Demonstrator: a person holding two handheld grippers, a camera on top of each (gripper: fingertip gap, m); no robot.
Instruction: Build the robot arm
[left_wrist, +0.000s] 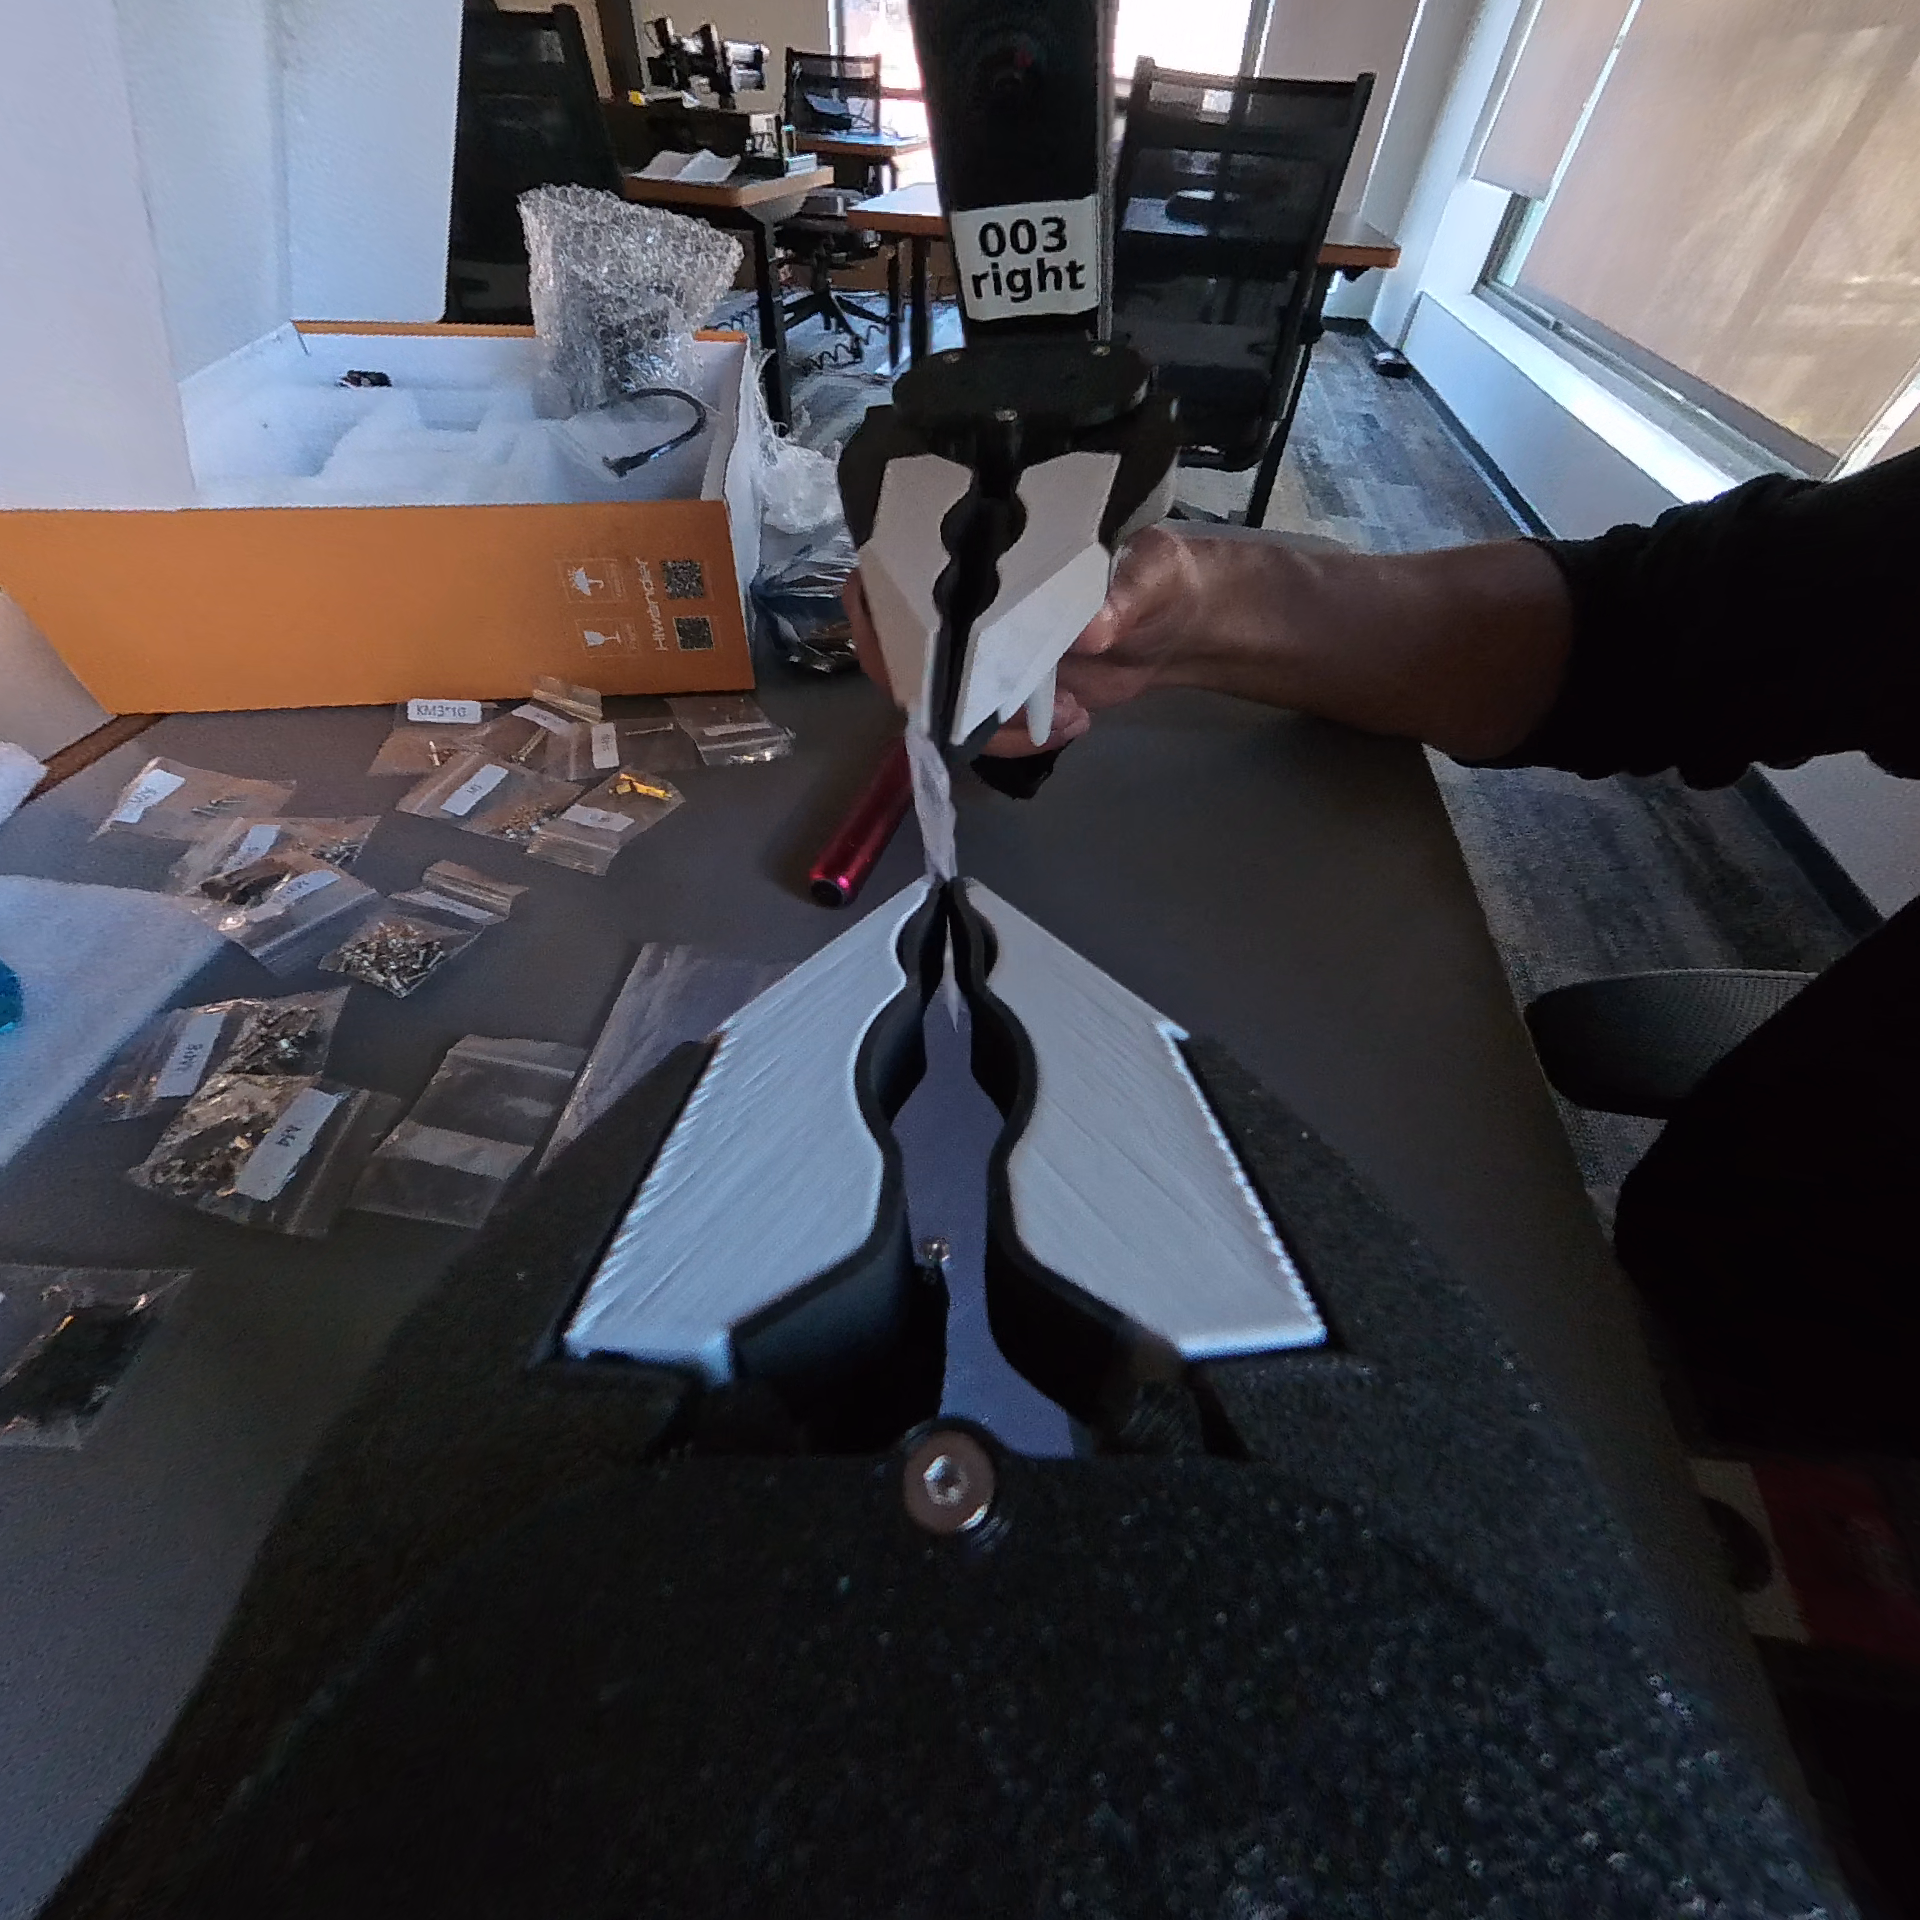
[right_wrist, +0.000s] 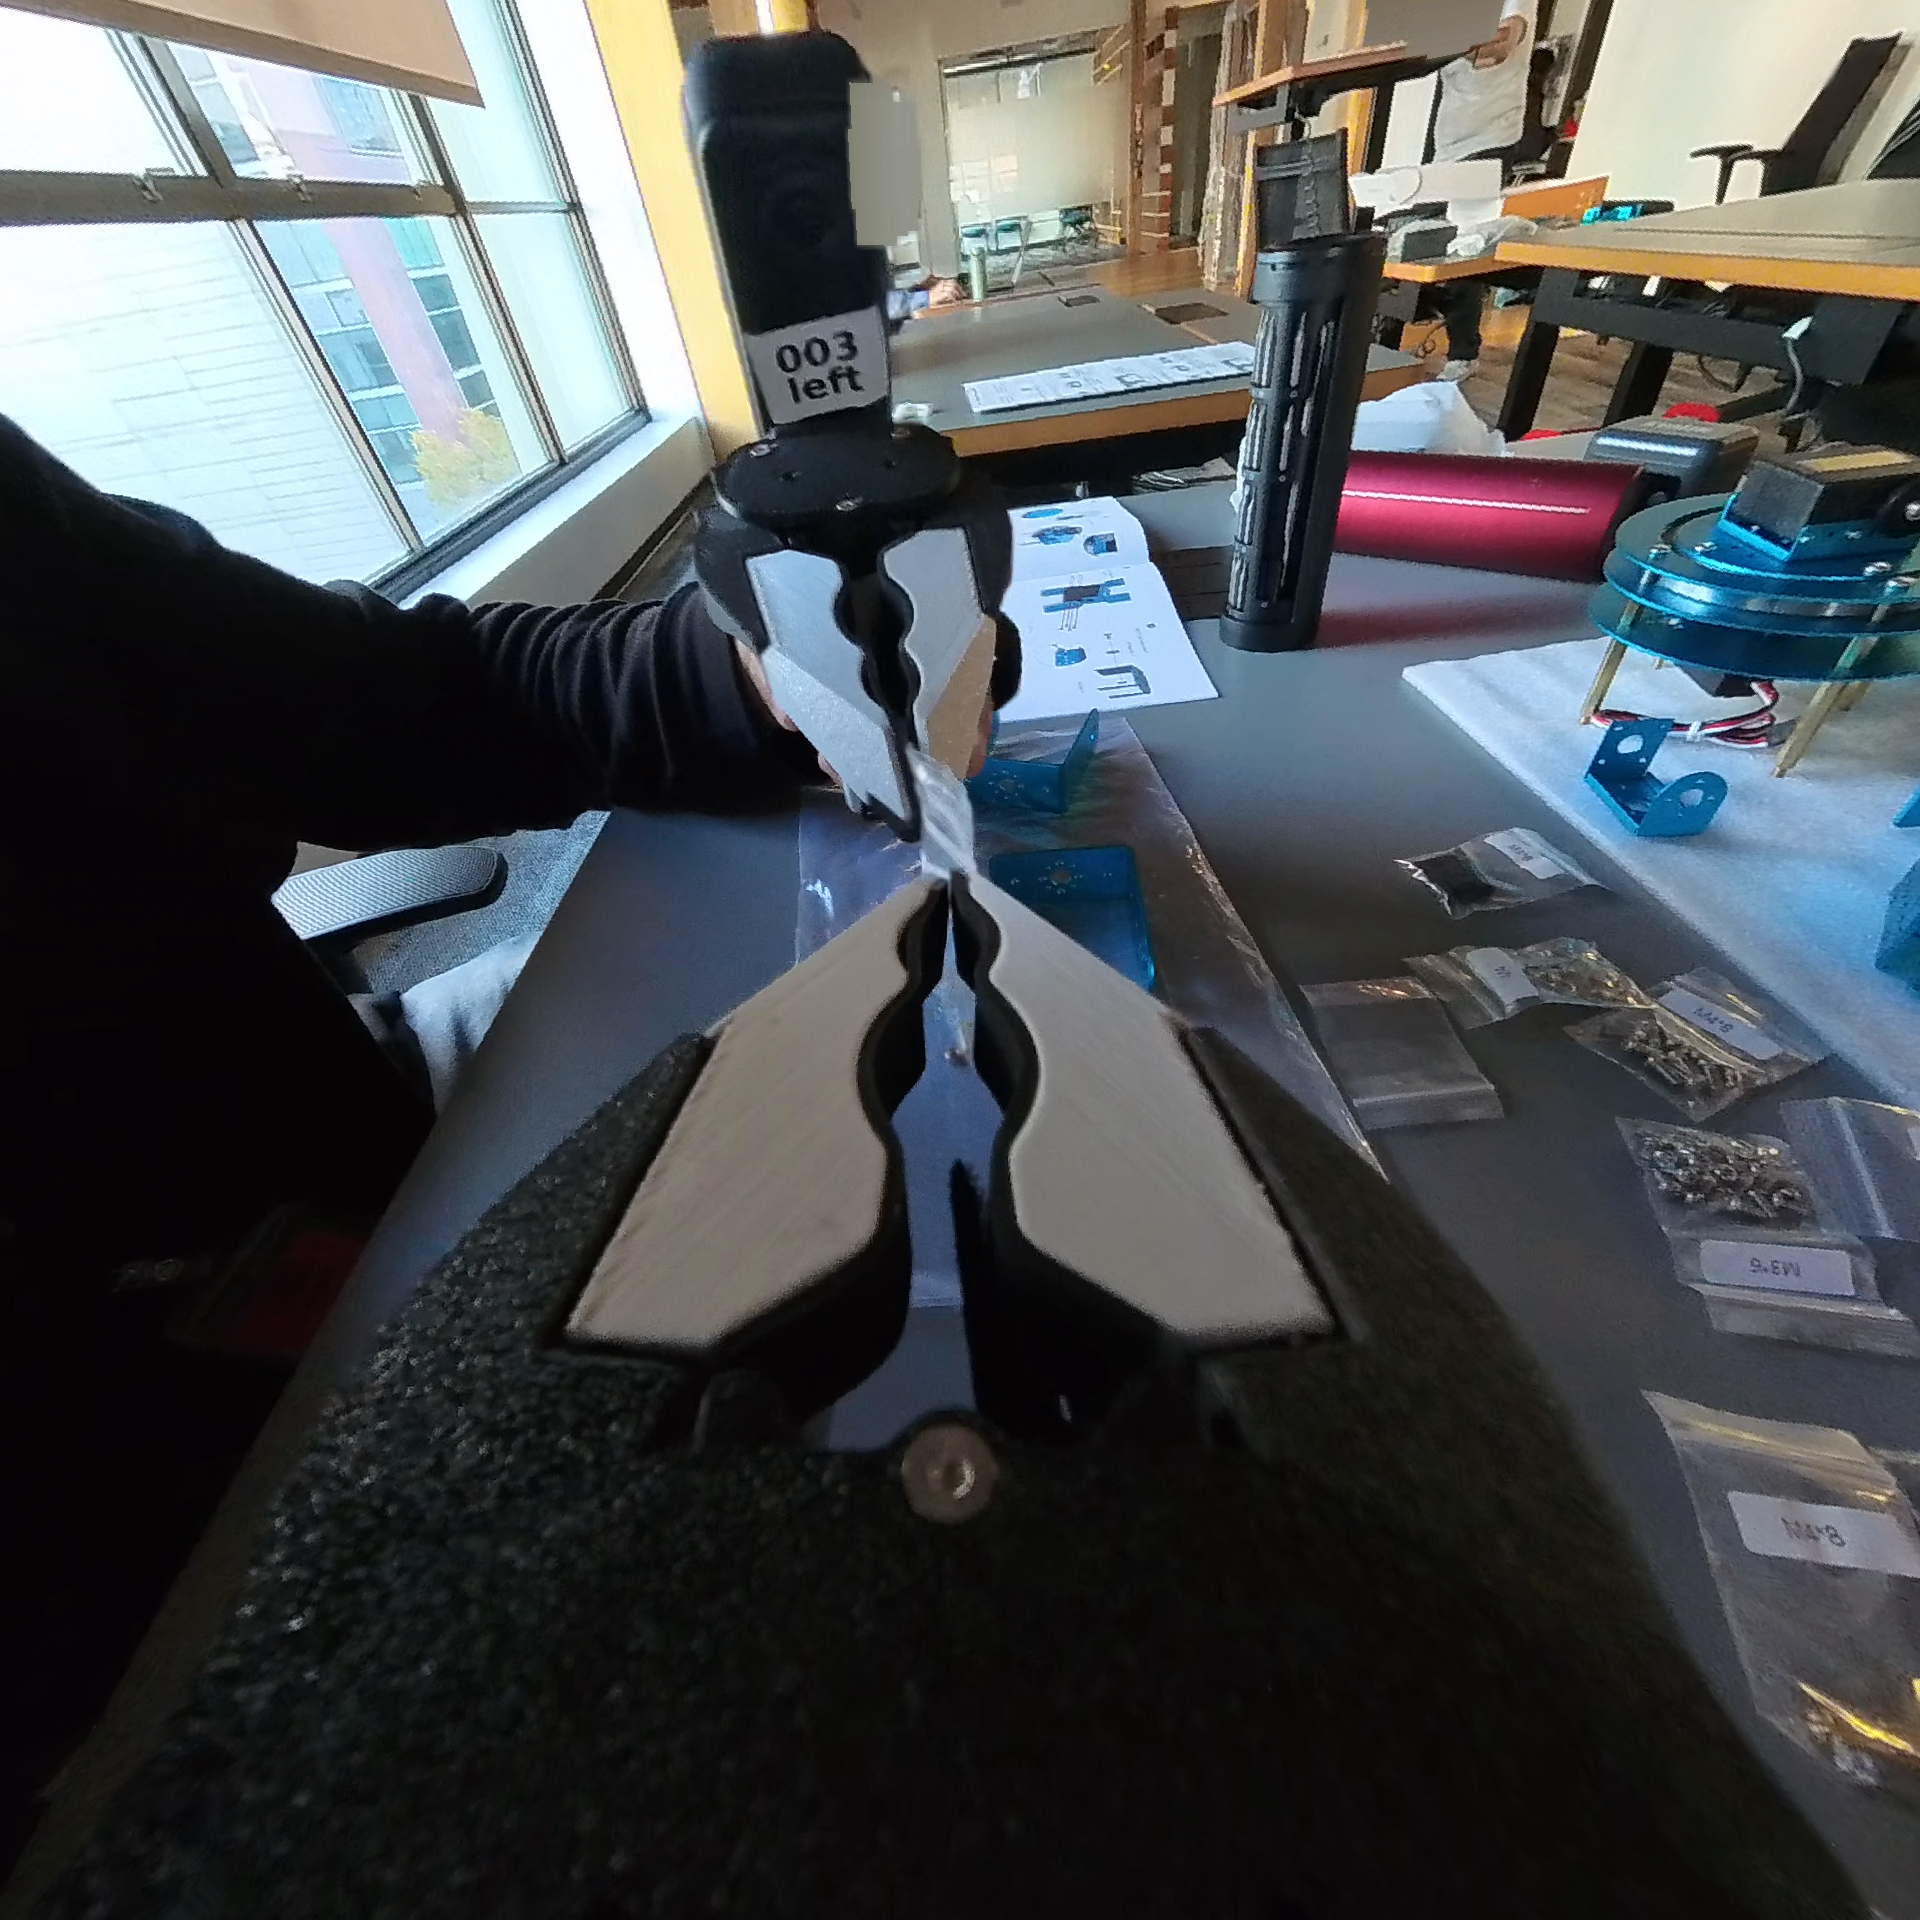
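Observation:
My left gripper (left_wrist: 948, 896) and my right gripper (right_wrist: 948, 894) face each other tip to tip above the grey table (left_wrist: 1195, 935). Both are shut on the same small clear plastic bag (left_wrist: 932, 805), each pinching one end. The bag is stretched edge-on between them and also shows in the right wrist view (right_wrist: 943, 821). A small screw seems to hang inside it between my left fingers. The right gripper shows opposite in the left wrist view (left_wrist: 940, 732), held by a hand. The left gripper shows opposite in the right wrist view (right_wrist: 916, 816).
Several small bags of screws (left_wrist: 416, 935) lie on the table at the left, behind them an open orange box (left_wrist: 374, 603) and a red tube (left_wrist: 862, 831). Blue metal brackets (right_wrist: 1070, 914), an open booklet (right_wrist: 1101, 613), a black cylinder (right_wrist: 1299, 457) and a blue round assembly (right_wrist: 1766, 582) stand nearby. The tips of both grippers are at nearly the same place.

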